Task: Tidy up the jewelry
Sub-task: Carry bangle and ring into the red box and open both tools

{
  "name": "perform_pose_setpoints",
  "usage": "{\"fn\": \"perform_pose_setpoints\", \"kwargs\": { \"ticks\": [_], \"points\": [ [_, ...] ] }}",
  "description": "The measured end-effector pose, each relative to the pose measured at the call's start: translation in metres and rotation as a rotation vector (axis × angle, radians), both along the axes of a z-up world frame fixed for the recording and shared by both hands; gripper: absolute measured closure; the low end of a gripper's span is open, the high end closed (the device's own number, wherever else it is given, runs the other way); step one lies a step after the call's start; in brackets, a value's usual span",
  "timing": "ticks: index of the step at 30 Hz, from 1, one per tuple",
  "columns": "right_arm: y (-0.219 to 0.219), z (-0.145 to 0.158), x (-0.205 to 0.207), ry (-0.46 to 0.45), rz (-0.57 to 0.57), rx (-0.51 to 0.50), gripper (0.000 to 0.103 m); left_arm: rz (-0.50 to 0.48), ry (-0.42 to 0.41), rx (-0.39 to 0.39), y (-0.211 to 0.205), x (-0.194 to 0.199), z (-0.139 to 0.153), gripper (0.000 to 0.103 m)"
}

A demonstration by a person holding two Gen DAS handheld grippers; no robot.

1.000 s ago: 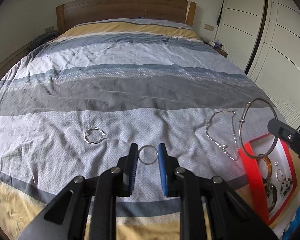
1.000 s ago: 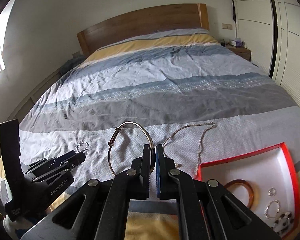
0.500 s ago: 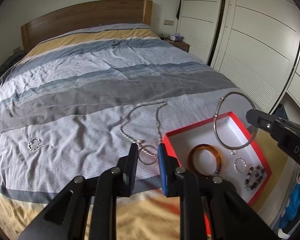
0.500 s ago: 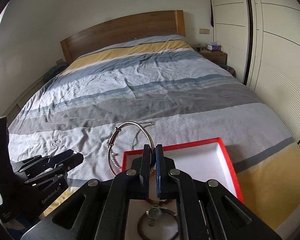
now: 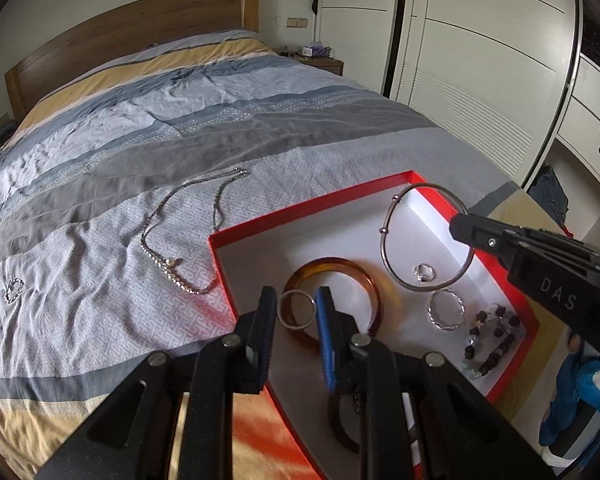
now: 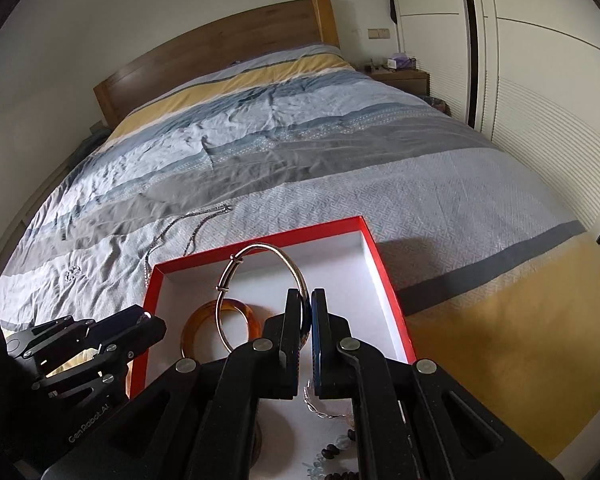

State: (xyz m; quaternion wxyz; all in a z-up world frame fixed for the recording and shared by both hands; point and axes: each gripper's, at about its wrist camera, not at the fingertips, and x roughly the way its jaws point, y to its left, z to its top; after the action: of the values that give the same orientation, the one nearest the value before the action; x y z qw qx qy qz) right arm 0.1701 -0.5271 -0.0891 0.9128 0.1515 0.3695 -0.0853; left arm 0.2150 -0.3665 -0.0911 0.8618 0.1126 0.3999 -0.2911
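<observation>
A small silver ring (image 5: pixel 297 310) sits clamped between the left claw (image 5: pixel 292 312) tips, above the red box (image 5: pixel 516 300) floor. The right claw (image 6: pixel 307 312), clenched on a silver bangle (image 6: pixel 260 292), hangs over the same box. Both are at the drop step; next, lower and release. A necklace (image 5: pixel 180 232) waits on the bed (image 5: pixel 100 160), left of the left claw.

The right gripper (image 6: pixel 307 309) pinches a silver bangle (image 6: pixel 260 280) above the red box (image 6: pixel 384 276) holding an amber bangle (image 6: pixel 204 320).
</observation>
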Motion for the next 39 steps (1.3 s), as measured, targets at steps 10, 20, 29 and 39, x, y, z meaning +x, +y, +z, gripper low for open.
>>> {"fn": "perform_pose_setpoints", "kwargs": {
  "ticks": [10, 20, 29, 39],
  "points": [
    [-0.013, -0.017, -0.001, 0.022, -0.012, 0.022, 0.098, -0.026, 0.015, 0.03, -0.011, -0.005, -0.016, 0.084],
    [-0.018, -0.029, -0.003, 0.046, -0.024, 0.027, 0.098, -0.037, 0.025, 0.051, -0.015, -0.005, -0.029, 0.084],
    [-0.022, -0.039, -0.004, 0.065, -0.036, 0.025, 0.098, -0.039, 0.017, 0.052, -0.015, -0.006, -0.03, 0.084],
    [-0.02, -0.044, -0.004, 0.074, -0.04, 0.005, 0.098, -0.039, 0.02, 0.046, -0.013, -0.006, -0.03, 0.084]
  ]
}}
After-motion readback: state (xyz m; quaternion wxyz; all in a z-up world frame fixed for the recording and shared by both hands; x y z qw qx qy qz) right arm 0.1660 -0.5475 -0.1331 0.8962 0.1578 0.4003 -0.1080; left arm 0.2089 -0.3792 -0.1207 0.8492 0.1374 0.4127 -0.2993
